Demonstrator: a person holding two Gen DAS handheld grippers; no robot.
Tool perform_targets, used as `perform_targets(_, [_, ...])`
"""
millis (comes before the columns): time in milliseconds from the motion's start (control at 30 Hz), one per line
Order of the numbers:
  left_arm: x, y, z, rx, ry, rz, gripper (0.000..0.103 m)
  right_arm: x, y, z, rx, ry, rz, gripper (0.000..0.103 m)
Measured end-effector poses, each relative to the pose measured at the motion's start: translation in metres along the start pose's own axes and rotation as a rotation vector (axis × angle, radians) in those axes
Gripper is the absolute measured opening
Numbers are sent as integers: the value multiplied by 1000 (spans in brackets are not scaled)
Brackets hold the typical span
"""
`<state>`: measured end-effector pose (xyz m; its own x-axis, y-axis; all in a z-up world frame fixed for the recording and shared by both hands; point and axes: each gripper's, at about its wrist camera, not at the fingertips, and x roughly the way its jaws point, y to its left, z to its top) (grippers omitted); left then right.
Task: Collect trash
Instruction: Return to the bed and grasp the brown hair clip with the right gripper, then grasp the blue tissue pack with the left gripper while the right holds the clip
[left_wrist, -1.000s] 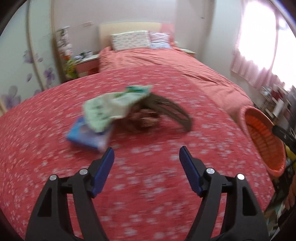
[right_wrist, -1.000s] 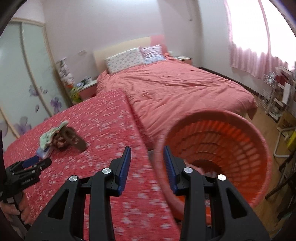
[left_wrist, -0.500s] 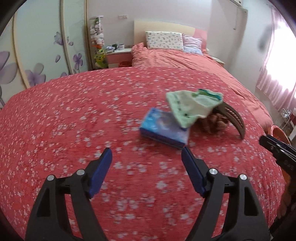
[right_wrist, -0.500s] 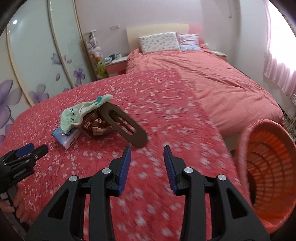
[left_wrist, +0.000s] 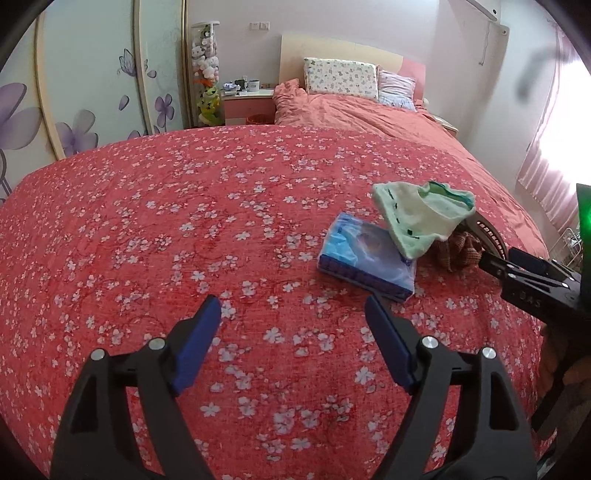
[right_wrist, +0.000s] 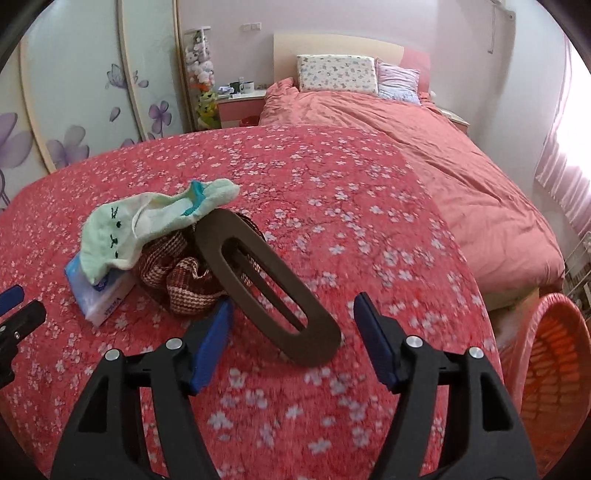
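Spreading across both views, a red blanket printed with small white blossoms covers the near surface, and beyond it lies a bed under a plain coral quilt with two pillows at its far end. Sliding doors painted with purple flowers stand on the far left. At the right edge of the right wrist view, an orange slatted basket sits below the blanket's edge.

On the blanket the clutter lies in one small heap. A long brown oval plastic piece with a slot down its middle leans on a brown-and-cream checked cloth. Draped over both is a pale green sock with a small stitched face and a teal cuff. Under the sock's near-left end rests a blue tissue packet; blue lettering runs along its white side, too small to read for certain.

The left gripper hovers over bare blanket, near and left of the tissue packet, its blue pads spread wide with nothing between them. The right gripper is likewise wide apart, its pads either side of the near end of the brown oval piece, with no contact visible. White letters on the right gripper's black body in the left wrist view cannot be read clearly.
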<state>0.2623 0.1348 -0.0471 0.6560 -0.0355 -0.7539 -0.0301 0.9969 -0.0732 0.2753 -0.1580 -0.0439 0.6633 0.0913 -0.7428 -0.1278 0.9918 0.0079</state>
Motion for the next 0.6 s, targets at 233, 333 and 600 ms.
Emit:
perform_targets(233, [5, -8, 6, -1, 8, 0, 80, -1, -5, -1, 16, 25, 37, 22])
perform_targets(333, [9, -12, 9, 0, 11, -3, 80, -4, -11, -9, 67, 39, 40, 10])
perform_targets(600, [27, -46, 21, 40, 25, -5, 86, -14, -30, -24, 168, 38, 13, 10])
